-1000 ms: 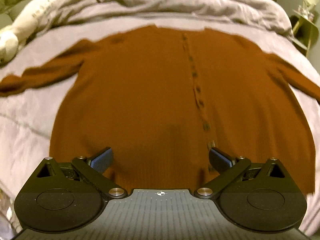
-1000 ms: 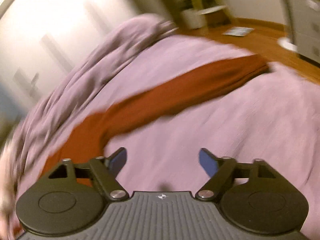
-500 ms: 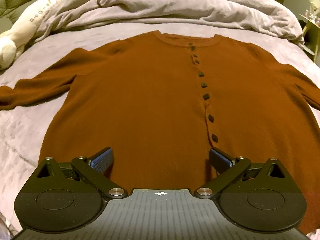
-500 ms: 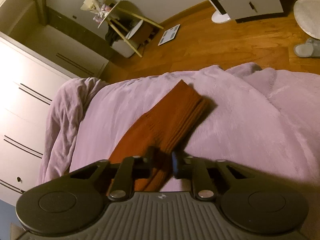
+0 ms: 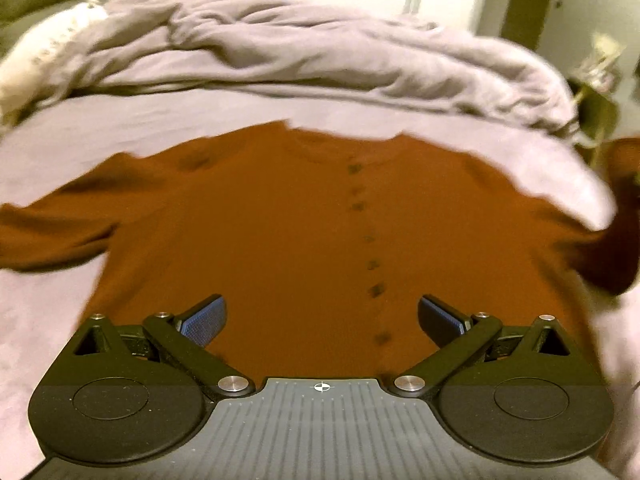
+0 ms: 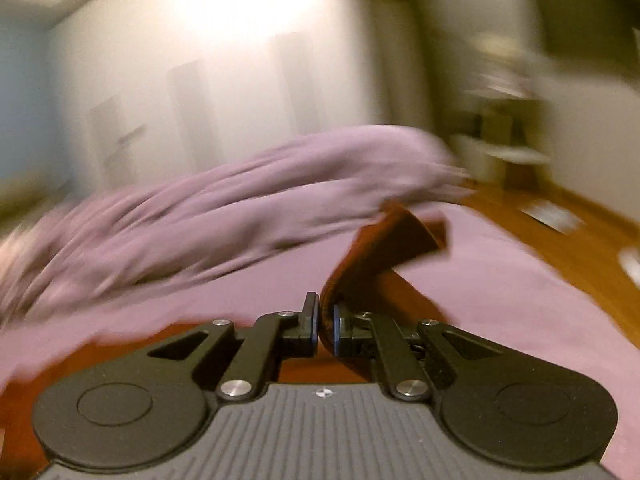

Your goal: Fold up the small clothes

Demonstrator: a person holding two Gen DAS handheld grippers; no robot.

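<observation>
Lilac sheet [image 5: 120, 128] covers the bed, rumpled duvet [image 5: 320, 60] behind, wood floor [image 6: 560, 248] beyond. Rust cardigan [image 5: 280, 232] lies flat, buttons up. I see left gripper [image 5: 320, 318] spread wide above its hem; right gripper [image 6: 326, 324] pinches the lifted sleeve [image 6: 384, 248], jaws easing apart slightly.

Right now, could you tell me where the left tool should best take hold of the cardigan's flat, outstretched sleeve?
Grip the sleeve near its cuff end, from above, the open left tool straddling its width. It lies flat and straight out from the cardigan body on the bedcover, so its end should lift and fold inward cleanly.
</observation>
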